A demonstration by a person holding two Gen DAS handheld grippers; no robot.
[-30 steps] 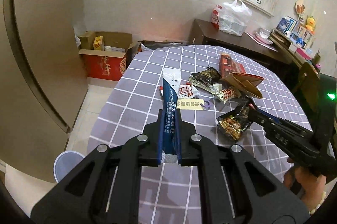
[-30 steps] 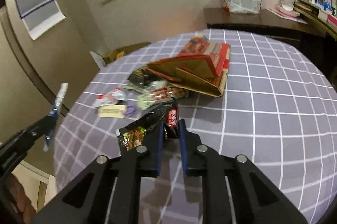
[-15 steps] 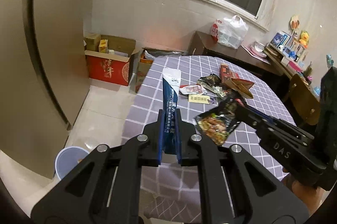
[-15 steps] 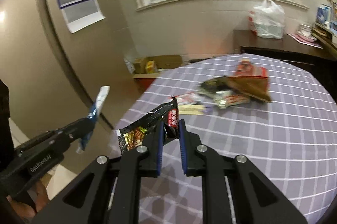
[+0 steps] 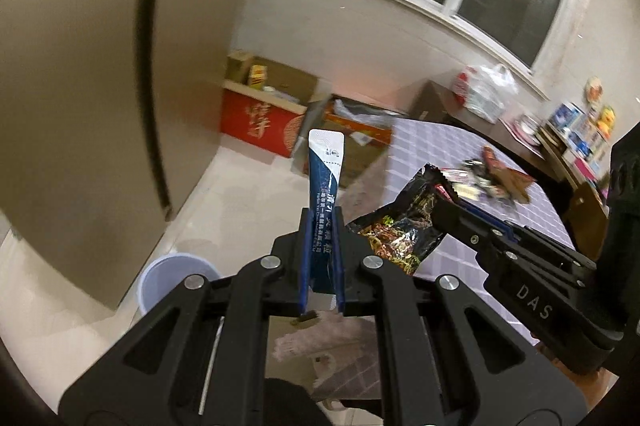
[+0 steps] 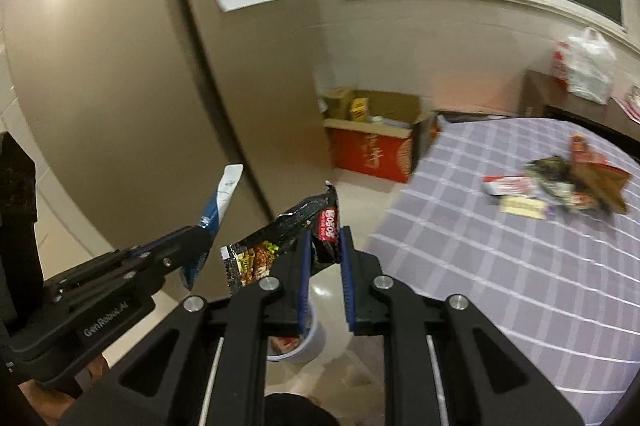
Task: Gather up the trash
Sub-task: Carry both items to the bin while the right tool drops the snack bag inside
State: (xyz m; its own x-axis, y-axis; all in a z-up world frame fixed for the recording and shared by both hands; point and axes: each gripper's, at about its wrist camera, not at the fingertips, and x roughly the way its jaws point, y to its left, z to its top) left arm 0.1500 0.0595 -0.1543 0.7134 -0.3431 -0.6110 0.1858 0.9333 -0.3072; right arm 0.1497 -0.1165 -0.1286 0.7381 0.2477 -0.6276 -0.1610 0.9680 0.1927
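Note:
My left gripper (image 5: 320,226) is shut on a blue and white sachet (image 5: 325,174), held upright over the floor left of the table. It also shows in the right wrist view (image 6: 218,202). My right gripper (image 6: 324,238) is shut on a black snack wrapper (image 6: 280,238), which also shows in the left wrist view (image 5: 400,226). A pale blue trash bin (image 5: 172,278) stands on the floor below and left; in the right wrist view the bin (image 6: 308,342) lies right under the jaws, with some trash inside.
The round table with a purple checked cloth (image 6: 520,266) is to the right and holds several more wrappers (image 6: 560,186). Open cardboard boxes (image 5: 272,106) stand by the wall. A tall beige cabinet (image 5: 80,66) is on the left. A sideboard holds a plastic bag (image 5: 480,94).
Both grippers have swung left off the table with their trash and now hang over the floor near the bin. The table has slid to the right of both views.

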